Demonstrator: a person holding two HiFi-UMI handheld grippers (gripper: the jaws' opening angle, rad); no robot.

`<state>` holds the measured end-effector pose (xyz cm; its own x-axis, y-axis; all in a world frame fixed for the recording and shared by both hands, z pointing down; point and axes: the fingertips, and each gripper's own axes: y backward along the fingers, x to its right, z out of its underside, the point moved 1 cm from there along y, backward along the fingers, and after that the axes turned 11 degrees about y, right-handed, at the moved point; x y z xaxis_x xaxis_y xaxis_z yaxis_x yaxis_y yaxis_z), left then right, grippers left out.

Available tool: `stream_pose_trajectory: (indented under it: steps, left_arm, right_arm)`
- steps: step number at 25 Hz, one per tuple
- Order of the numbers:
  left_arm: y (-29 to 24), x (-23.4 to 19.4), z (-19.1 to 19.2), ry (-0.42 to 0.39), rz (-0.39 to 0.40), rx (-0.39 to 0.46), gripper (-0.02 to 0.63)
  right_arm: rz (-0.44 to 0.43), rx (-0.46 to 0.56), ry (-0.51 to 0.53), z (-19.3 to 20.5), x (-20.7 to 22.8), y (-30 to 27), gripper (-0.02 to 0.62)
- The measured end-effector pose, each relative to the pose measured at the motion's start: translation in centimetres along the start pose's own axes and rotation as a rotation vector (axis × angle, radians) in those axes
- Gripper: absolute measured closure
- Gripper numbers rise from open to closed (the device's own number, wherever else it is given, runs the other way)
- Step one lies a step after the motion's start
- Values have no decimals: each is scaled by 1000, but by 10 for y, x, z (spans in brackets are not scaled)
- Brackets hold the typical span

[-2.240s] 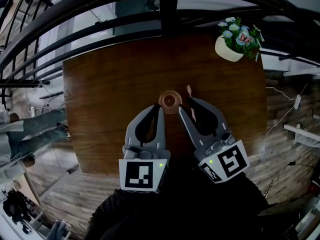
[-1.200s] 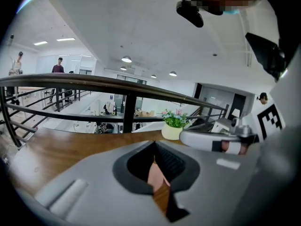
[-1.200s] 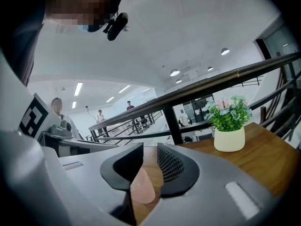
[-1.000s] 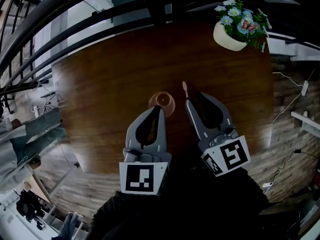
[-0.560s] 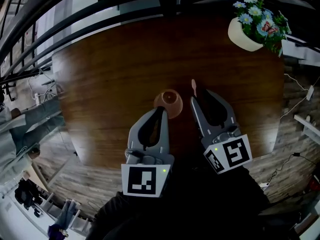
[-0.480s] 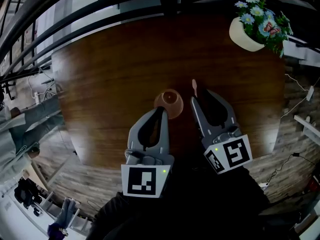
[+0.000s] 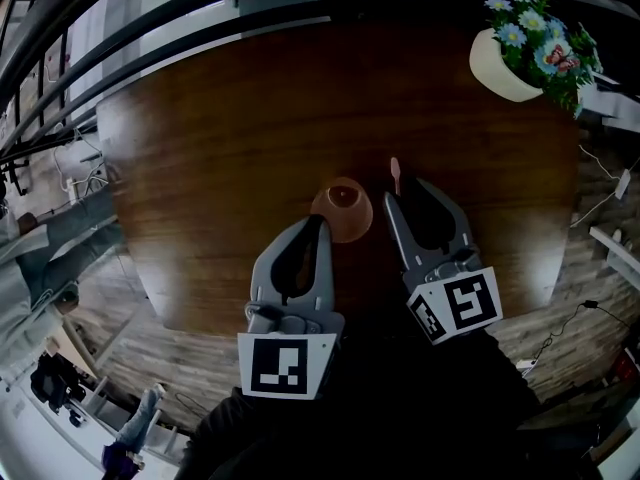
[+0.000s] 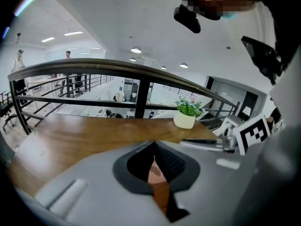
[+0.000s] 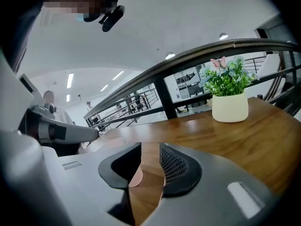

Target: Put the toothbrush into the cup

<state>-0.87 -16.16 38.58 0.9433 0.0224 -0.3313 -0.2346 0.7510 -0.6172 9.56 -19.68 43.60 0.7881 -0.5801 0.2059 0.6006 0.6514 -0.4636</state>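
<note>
Dark brown wood with a soft sheen, a table (image 7: 230, 138) set against a railing, is the working surface.

The right gripper (image 9: 150, 149) has just been opening its jaws. They stand well apart, and the pink end of the toothbrush (image 7: 395, 172) lies low in the gap against the left jaw only, so nothing is clamped. The left gripper (image 7: 320, 220) has its jaws drawn together at the tips and is empty, just on the near side of the cup (image 7: 342, 208). The toothbrush seems to lie flat on the table. Its head pokes out beyond the right gripper's tips, just right of the cup and not touching it.

The step in hand looks like the pick-up. Centre the handle in the gap, sink until the tips almost meet the wood, then close squarely across the handle rather than the head. That leaves enough length free to tip into the cup. A slim handle on smooth wood may skid or roll if one pad reaches it first. The cup looks small and light, mouth up, and the left gripper is well placed to steady it.

Farther out, a cream flowerpot (image 7: 505, 68) stands at the far right corner. A dark curved railing (image 7: 200, 18) runs beyond the far edge, with a plank floor (image 7: 120, 388) below it.
</note>
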Motion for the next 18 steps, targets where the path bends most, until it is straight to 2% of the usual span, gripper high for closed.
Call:
stream_pose_trajectory:
  steps: [10,18]
  left_arm:
    - [-5,-20,14,30,-21,-34,597]
    - [-5,-23,16,44,-20,-28,597]
  right_arm:
    - [53,-69,3,26,6,-15,454]
    - [117,-149,41,45,14,-21,453]
